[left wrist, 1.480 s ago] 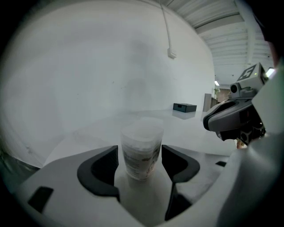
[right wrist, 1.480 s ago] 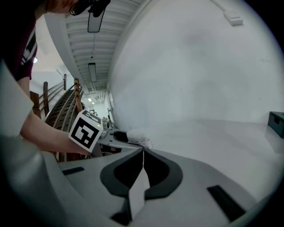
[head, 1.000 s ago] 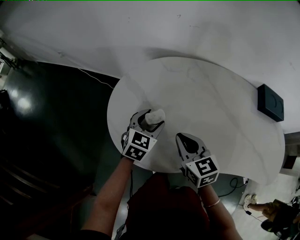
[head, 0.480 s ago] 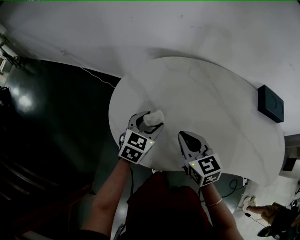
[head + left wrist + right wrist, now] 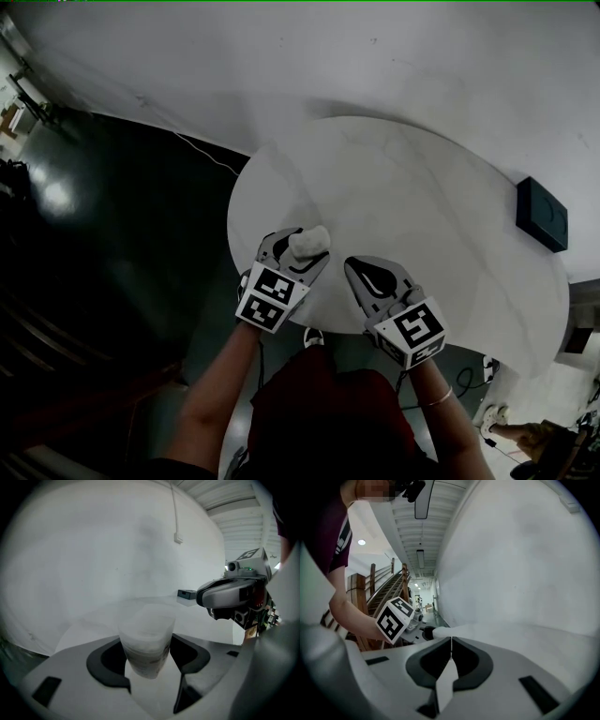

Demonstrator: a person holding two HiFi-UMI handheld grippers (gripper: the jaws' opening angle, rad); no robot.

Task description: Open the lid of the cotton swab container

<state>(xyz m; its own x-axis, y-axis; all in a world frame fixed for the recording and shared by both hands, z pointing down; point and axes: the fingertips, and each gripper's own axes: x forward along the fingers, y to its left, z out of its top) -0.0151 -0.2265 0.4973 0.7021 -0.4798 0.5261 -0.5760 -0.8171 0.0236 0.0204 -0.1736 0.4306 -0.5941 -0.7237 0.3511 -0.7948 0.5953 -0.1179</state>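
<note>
At the table's (image 5: pixel 422 187) seven o'clock edge, clamps cotton swab container (image 5: pixel 146 641) in left gripper (image 5: pixel 298 251), beside closed, empty right gripper (image 5: pixel 361 274).

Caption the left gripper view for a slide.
Left gripper clamped on the translucent cotton swab container, right gripper shut beside it.

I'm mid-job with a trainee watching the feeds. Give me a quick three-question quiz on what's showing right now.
1. True or false: the right gripper has its jaws wide apart.
2. Where is the translucent plastic cotton swab container? A) lying loose on its side B) clamped upright in the left gripper C) in the right gripper
3. Fill in: both grippers are over the near edge of the round white ___.
Key: 1 false, the jaws are shut with nothing between them; 2 B; 3 table.
</note>
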